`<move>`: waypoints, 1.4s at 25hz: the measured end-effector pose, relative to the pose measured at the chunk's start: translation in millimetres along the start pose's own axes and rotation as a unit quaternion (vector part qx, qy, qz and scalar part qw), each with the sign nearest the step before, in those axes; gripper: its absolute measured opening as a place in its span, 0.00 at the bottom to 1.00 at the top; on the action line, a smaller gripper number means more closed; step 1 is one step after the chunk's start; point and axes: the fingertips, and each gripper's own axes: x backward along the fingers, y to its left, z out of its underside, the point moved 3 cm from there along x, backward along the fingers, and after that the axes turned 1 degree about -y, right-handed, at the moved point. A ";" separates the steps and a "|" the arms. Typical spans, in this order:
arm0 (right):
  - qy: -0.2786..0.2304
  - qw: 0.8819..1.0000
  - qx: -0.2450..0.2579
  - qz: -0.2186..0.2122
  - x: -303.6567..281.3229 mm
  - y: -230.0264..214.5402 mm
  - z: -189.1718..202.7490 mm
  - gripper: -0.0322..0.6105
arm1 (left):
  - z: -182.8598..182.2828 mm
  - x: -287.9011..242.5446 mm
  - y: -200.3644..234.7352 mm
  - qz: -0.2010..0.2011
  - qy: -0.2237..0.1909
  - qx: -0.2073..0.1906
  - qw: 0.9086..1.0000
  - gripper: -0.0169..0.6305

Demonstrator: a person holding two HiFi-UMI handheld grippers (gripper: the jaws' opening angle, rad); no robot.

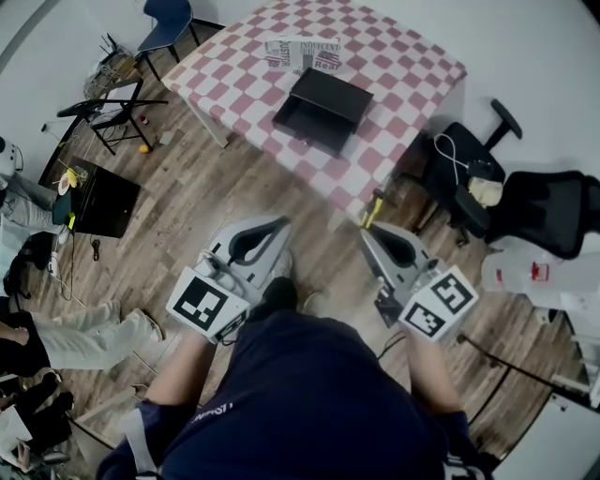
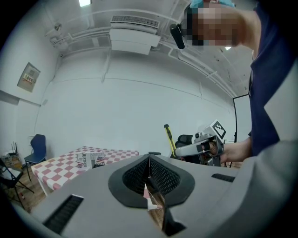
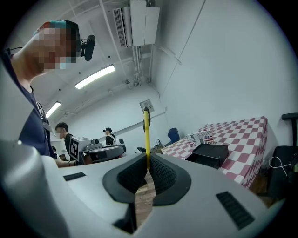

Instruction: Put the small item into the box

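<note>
A black open box (image 1: 323, 108) lies on the red-and-white checked table (image 1: 412, 66), far ahead of both grippers; the right gripper view shows it too (image 3: 208, 155). My right gripper (image 1: 367, 230) is shut on a thin yellow item (image 1: 373, 208) with a dark tip, which stands up from its jaws (image 3: 146, 135). The same item shows in the left gripper view (image 2: 168, 137). My left gripper (image 1: 281, 222) is held beside it over the wood floor, jaws shut and holding nothing (image 2: 149, 155).
A printed carton (image 1: 302, 52) stands behind the black box. Black office chairs (image 1: 544, 211) crowd the table's right side. A blue chair (image 1: 169, 23), a folding stand (image 1: 108, 108) and a black case (image 1: 103, 202) sit to the left, with seated people at the far left.
</note>
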 end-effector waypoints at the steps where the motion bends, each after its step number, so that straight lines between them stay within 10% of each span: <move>1: 0.003 1.000 0.000 0.000 -3.5 -3.6 -0.9 0.10 | 1.2 -3.3 3.8 0.000 0.001 0.003 1.000 0.08; 35: 0.093 0.988 -0.011 0.123 -267.3 -184.2 -50.3 0.10 | 11.1 -168.5 319.5 0.082 0.034 0.057 0.994 0.08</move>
